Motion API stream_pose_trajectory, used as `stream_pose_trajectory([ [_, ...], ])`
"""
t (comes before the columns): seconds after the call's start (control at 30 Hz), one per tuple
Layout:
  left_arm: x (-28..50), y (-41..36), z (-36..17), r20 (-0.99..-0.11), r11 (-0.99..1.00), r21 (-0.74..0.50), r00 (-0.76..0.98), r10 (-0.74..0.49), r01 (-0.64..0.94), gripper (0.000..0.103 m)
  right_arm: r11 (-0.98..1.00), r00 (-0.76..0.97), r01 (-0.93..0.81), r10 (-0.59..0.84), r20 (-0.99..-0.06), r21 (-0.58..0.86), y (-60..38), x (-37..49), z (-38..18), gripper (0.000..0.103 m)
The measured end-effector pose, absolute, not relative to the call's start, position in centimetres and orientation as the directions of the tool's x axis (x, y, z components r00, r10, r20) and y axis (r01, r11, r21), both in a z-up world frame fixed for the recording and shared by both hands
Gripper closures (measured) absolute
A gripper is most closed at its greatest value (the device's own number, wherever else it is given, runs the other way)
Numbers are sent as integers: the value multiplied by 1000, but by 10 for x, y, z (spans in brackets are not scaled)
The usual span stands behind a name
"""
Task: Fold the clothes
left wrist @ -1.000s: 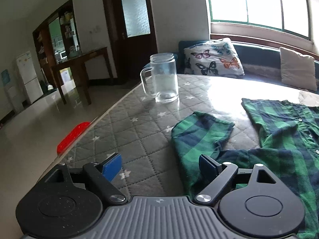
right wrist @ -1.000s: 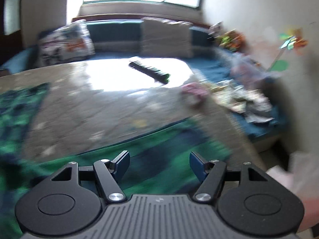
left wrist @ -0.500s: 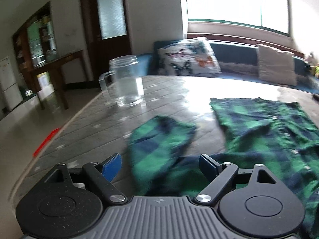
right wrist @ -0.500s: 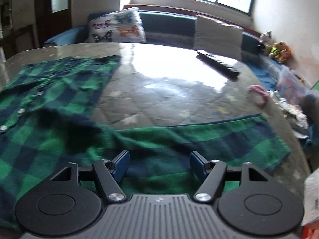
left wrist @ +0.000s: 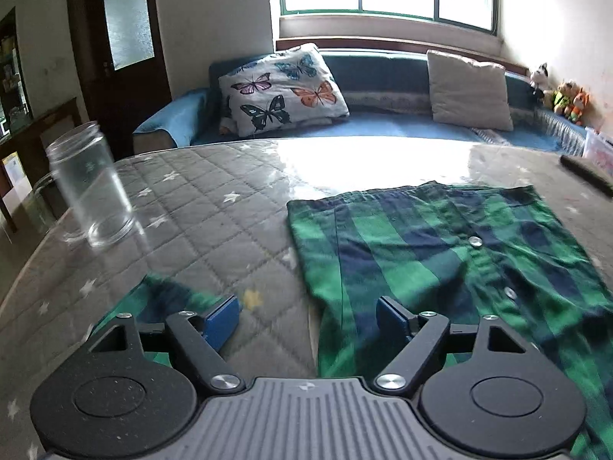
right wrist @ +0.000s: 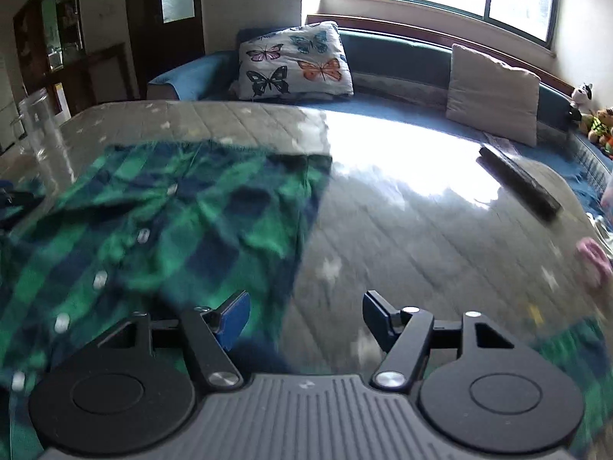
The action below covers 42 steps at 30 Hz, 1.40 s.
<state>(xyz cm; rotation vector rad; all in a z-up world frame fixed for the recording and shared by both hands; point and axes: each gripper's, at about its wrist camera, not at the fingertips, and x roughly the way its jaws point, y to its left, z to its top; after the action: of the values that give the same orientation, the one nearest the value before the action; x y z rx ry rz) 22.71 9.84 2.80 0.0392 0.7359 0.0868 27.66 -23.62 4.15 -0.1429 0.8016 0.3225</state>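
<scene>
A green and navy plaid button shirt (left wrist: 440, 253) lies spread on the grey quilted table (left wrist: 214, 207), buttons facing up. In the left wrist view one sleeve (left wrist: 161, 295) trails under the left finger. My left gripper (left wrist: 306, 316) hovers open over the gap between that sleeve and the shirt body, holding nothing. In the right wrist view the shirt (right wrist: 161, 230) fills the left half and another sleeve end (right wrist: 571, 349) shows at the lower right. My right gripper (right wrist: 304, 316) is open above the shirt's right edge, empty.
A clear glass mug (left wrist: 90, 188) stands near the table's left edge. A dark remote (right wrist: 517, 182) lies at the far right, a pink item (right wrist: 594, 262) near the right rim. Behind the table is a blue sofa with a butterfly pillow (left wrist: 281, 90) and a beige cushion (left wrist: 469, 90).
Both grippers swung to face the window and the shirt body. The left view shifted right, past the mug; the right view swept left from the sleeve. Both stayed open.
</scene>
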Motion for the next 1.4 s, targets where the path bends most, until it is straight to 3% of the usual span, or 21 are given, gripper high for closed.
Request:
stream_pose_trajectory([
  [0.3, 297, 101, 5, -695, 995, 79, 712, 101, -64, 28, 948, 630, -310, 260, -732, 70, -215, 365, 28, 52],
  [0.53, 325, 115, -8, -722, 998, 8, 691, 49, -63, 65, 955, 622, -281, 254, -741, 92, -207, 414, 12, 56],
  [0.6, 329, 119, -10, -720, 998, -14, 693, 29, -56, 71, 956, 623, -276, 254, -740, 96, -207, 422, 9, 58],
  [0.63, 331, 120, -10, -717, 998, -16, 696, 26, -53, 80, 957, 623, -274, 255, -740, 99, -207, 426, 8, 58],
  [0.73, 335, 121, -9, -714, 999, -27, 700, 5, -35, 96, 956, 626, -277, 256, -737, 97, -207, 431, 7, 71],
  [0.77, 336, 119, -9, -710, 999, -16, 704, 8, -28, 99, 956, 626, -278, 258, -736, 98, -206, 433, 7, 87],
  [0.87, 339, 113, -7, -693, 1000, 19, 721, 23, -13, 101, 954, 625, -282, 262, -736, 100, -204, 437, 8, 98],
  [1.0, 345, 113, -2, -658, 999, 34, 751, 42, -26, 101, 955, 648, -287, 251, -719, 75, -197, 446, 13, 99],
  [1.23, 366, 111, -12, -683, 996, 72, 726, 81, -43, 100, 959, 648, -280, 225, -728, 48, -187, 462, 8, 95],
  [1.37, 361, 110, -7, -677, 995, 82, 731, 92, -49, 94, 953, 641, -303, 225, -734, 28, -185, 451, 18, 89],
  [1.4, 357, 108, -4, -673, 995, 88, 733, 98, -53, 87, 947, 631, -322, 232, -740, 23, -183, 444, 20, 88],
])
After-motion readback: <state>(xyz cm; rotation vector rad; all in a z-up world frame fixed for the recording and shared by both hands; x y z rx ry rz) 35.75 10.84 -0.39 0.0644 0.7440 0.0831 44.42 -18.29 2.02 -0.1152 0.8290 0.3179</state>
